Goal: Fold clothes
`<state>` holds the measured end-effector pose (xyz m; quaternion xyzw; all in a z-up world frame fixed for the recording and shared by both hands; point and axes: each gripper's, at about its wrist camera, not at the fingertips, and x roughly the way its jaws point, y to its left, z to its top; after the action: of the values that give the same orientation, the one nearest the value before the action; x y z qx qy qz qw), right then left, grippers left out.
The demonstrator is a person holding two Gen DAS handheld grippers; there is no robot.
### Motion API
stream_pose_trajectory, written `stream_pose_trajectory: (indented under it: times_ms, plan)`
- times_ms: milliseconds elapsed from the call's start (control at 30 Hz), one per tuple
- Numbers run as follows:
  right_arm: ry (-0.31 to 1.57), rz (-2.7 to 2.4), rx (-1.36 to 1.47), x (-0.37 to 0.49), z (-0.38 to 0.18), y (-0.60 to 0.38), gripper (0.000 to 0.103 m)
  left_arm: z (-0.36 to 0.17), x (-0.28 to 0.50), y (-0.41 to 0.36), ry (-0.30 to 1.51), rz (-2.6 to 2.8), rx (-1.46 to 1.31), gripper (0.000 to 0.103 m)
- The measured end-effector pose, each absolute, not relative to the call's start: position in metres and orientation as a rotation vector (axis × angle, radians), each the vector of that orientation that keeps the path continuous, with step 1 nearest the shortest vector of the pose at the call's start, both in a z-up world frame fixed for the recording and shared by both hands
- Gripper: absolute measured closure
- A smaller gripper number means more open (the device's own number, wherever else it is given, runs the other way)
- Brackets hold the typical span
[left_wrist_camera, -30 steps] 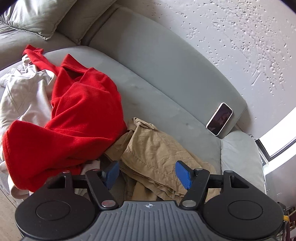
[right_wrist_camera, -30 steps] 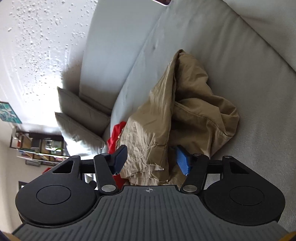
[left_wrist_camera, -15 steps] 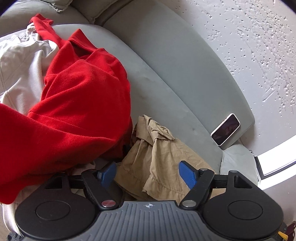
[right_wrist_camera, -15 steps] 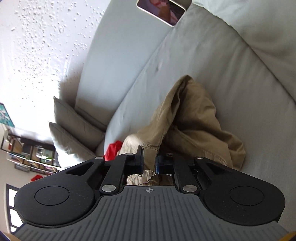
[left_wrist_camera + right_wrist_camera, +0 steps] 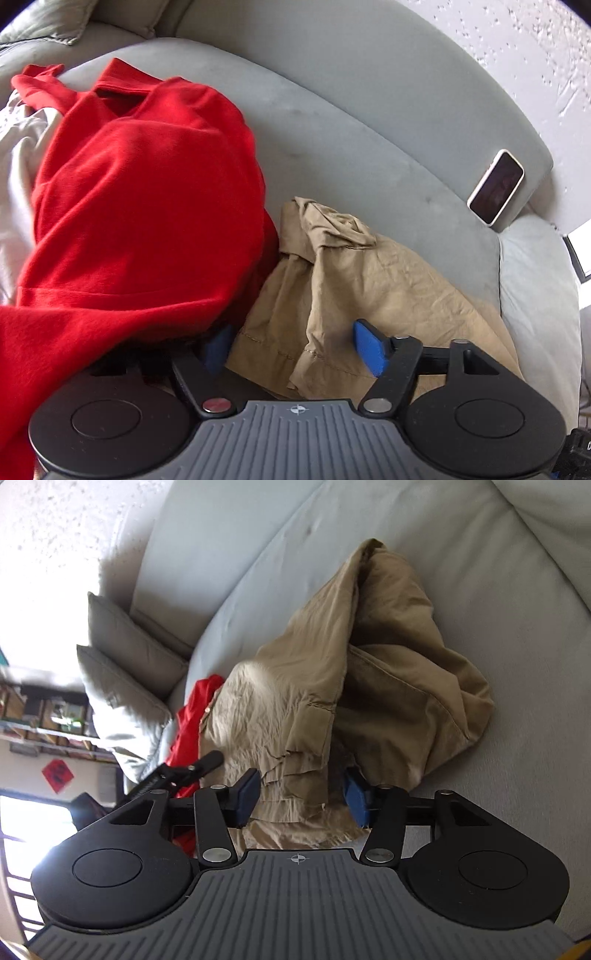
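Note:
A crumpled tan garment [image 5: 369, 288] lies on the grey sofa seat [image 5: 332, 155]; it also shows in the right wrist view [image 5: 351, 686]. A red garment [image 5: 140, 206] lies heaped to its left, over a white garment [image 5: 18, 155]. My left gripper [image 5: 291, 347] is open, its blue pads on either side of the tan garment's near hem, and the left pad sits under the red cloth's edge. My right gripper [image 5: 303, 797] is open with a fold of the tan garment hanging between its pads. The left gripper's finger [image 5: 192, 771] shows in the right wrist view.
A phone [image 5: 495, 186] leans on the sofa backrest at the right. A grey armrest cushion [image 5: 535, 295] bounds the seat on the right. Grey cushions [image 5: 122, 679] lie at the sofa's far end, with shelves [image 5: 44, 716] beyond.
My right gripper was shut on the tan garment half a second ago and has opened. My left gripper has moved right and closer to the tan garment's hem, staying open.

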<state>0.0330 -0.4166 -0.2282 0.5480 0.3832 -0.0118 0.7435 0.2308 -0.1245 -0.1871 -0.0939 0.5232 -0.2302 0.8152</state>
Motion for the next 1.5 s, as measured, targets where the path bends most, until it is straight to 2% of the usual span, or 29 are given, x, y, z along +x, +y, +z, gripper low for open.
stream_pose_trajectory:
  times_ms: [33,67,200,233,267,333,467,633,733,900,1000,1033,1167,1300,1367,1400,1467,1500]
  plan:
    - [0.828,-0.031,1.235,0.03,-0.231,-0.419,0.045,-0.187,0.231,-0.127,1.126,-0.501,-0.192,0.061]
    - [0.802,-0.041,1.283,0.027,-0.235,-0.422,0.043,-0.185,0.23,-0.13,1.135,-0.509,-0.183,0.076]
    - [0.683,-0.089,1.42,0.019,-0.252,-0.427,0.042,-0.175,0.224,-0.138,1.121,-0.513,-0.097,0.094]
    - [0.671,-0.092,1.409,0.02,-0.254,-0.425,0.049,-0.171,0.223,-0.135,1.125,-0.512,-0.118,0.095]
    - [0.68,-0.092,1.384,0.022,-0.254,-0.422,0.066,-0.168,0.222,-0.132,1.129,-0.51,-0.139,0.096]
    - [0.708,-0.089,1.319,0.027,-0.25,-0.416,0.09,-0.159,0.221,-0.122,1.144,-0.51,-0.215,0.096]
    - [0.695,-0.091,1.202,0.033,-0.224,-0.422,0.096,-0.137,0.216,-0.111,1.16,-0.551,-0.367,0.096]
    - [0.638,-0.085,1.076,0.036,-0.17,-0.444,0.098,-0.12,0.189,-0.116,1.145,-0.583,-0.457,0.096]
    - [0.706,-0.088,1.027,0.032,-0.157,-0.458,0.098,-0.13,0.161,-0.123,1.123,-0.571,-0.408,0.096]
    - [0.864,-0.126,0.875,0.013,-0.202,-0.452,0.096,-0.179,0.132,-0.13,1.143,-0.538,-0.339,0.096]
    - [0.846,-0.12,0.811,0.004,-0.212,-0.445,0.089,-0.187,0.123,-0.13,1.102,-0.536,-0.326,0.095]
    - [0.835,-0.115,0.808,-0.001,-0.209,-0.445,0.076,-0.184,0.123,-0.13,1.09,-0.54,-0.311,0.095]
    - [0.794,-0.155,0.692,-0.018,-0.173,-0.445,0.057,-0.179,0.13,-0.124,1.075,-0.546,-0.3,0.095]
    - [0.64,-0.206,0.546,-0.025,-0.127,-0.432,0.057,-0.185,0.133,-0.117,1.086,-0.564,-0.33,0.095]
    - [0.61,-0.193,0.486,-0.012,-0.115,-0.419,0.06,-0.187,0.133,-0.116,1.083,-0.566,-0.33,0.095]
    - [0.613,-0.182,0.449,-0.001,-0.115,-0.41,0.064,-0.187,0.133,-0.116,1.08,-0.568,-0.329,0.095]
    - [0.637,-0.166,0.377,0.025,-0.124,-0.392,0.078,-0.187,0.133,-0.116,1.075,-0.57,-0.323,0.095]
    - [0.65,-0.161,0.34,0.037,-0.131,-0.383,0.079,-0.187,0.132,-0.116,1.069,-0.573,-0.311,0.095]
